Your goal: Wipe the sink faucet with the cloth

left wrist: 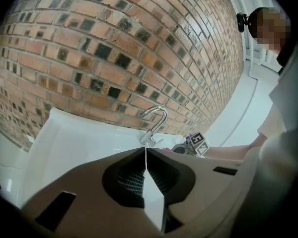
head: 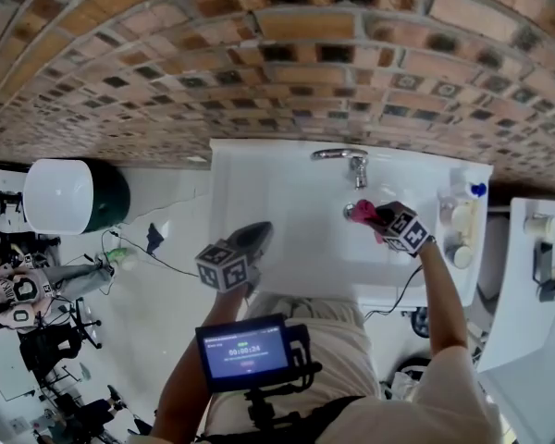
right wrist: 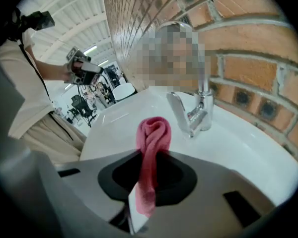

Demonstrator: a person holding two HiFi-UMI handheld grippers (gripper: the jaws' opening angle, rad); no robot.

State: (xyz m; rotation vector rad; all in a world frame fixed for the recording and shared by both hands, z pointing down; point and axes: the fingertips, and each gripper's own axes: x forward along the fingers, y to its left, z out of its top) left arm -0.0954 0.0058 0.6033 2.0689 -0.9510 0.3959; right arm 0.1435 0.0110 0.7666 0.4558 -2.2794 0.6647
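A chrome faucet stands at the back of the white sink, against the brick wall. My right gripper is shut on a pink cloth and holds it over the basin, just in front of the faucet. In the right gripper view the pink cloth sticks out between the jaws, a little left of the faucet and not touching it. My left gripper is shut with nothing in it, near the sink's front edge. The faucet shows ahead of it in the left gripper view.
A shelf with bottles and containers sits at the sink's right end. A round white bin stands on the floor to the left, with a cable running toward me. A monitor hangs at my chest.
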